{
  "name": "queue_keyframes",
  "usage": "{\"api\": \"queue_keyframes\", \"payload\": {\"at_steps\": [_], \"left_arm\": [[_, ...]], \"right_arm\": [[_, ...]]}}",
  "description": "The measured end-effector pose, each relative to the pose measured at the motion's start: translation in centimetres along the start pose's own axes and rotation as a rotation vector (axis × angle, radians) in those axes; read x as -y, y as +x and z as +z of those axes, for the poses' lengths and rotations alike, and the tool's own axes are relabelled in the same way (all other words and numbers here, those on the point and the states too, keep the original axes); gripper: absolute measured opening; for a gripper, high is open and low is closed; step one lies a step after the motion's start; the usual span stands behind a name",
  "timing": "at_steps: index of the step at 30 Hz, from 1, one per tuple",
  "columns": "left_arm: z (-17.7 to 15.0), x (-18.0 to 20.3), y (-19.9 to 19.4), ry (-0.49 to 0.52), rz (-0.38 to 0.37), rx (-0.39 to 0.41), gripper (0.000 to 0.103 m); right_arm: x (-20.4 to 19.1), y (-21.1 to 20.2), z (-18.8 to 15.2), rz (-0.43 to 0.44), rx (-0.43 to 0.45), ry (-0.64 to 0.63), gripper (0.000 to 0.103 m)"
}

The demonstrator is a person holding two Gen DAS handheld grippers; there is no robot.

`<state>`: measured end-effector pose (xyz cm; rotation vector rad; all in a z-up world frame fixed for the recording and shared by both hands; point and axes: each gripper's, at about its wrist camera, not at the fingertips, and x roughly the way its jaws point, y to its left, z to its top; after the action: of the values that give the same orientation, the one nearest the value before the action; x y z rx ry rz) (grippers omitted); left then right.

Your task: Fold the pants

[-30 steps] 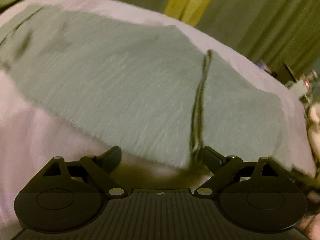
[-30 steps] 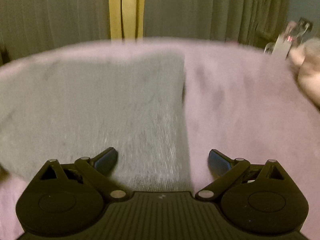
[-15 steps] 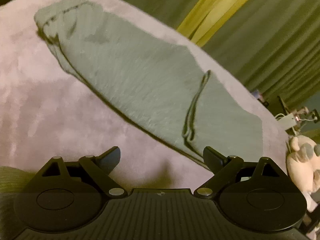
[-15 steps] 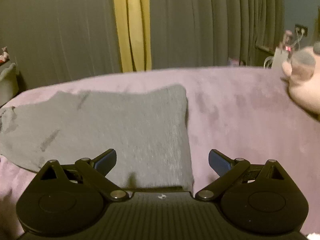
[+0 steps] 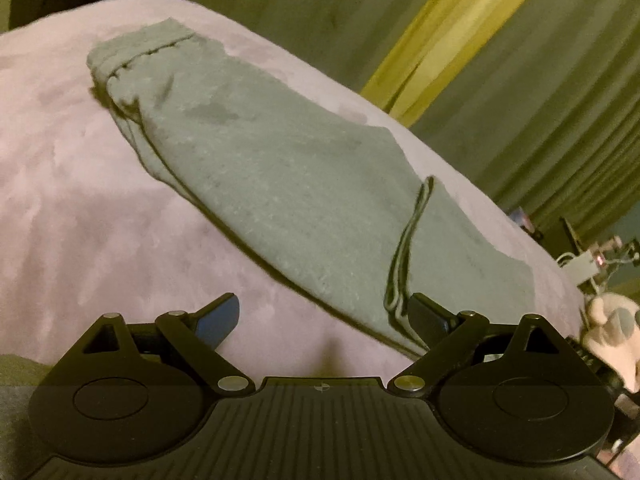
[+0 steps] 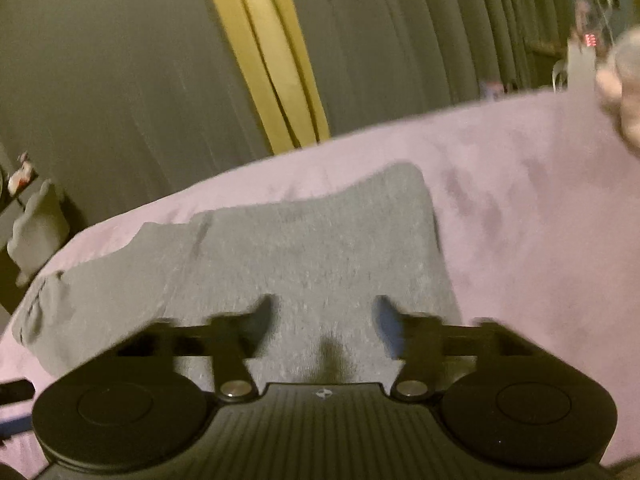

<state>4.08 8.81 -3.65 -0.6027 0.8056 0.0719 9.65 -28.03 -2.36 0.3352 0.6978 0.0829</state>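
Folded pants on blanket

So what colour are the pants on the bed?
Plain grey pants, clearest in the left wrist view.

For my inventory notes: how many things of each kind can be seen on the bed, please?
Grey pants: 1
Pink blanket: 1
Plush toy: 1
Total: 3
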Motion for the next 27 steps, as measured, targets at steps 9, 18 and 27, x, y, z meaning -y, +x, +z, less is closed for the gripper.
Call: {"api": "queue_keyframes", "payload": {"at_steps": [9, 18, 27], "left_arm": [[6.0, -6.4, 2.1, -0.235, 0.115, 0.07, 0.096], [11.6, -16.2, 4.9, -0.473, 0.07, 0.082, 0.096], [14.6, -18.5, 8.7, -0.472, -0.036, 0.065, 0.095]], "right_arm": [[3.9, 3.0, -0.6, -0.06, -0.044, 0.073, 0.034], [1.9, 4.2, -2.3, 0.018, 0.01, -0.059, 0.093], [1.7, 4.6, -2.7, 0.024, 0.02, -0.1, 0.099]]}}
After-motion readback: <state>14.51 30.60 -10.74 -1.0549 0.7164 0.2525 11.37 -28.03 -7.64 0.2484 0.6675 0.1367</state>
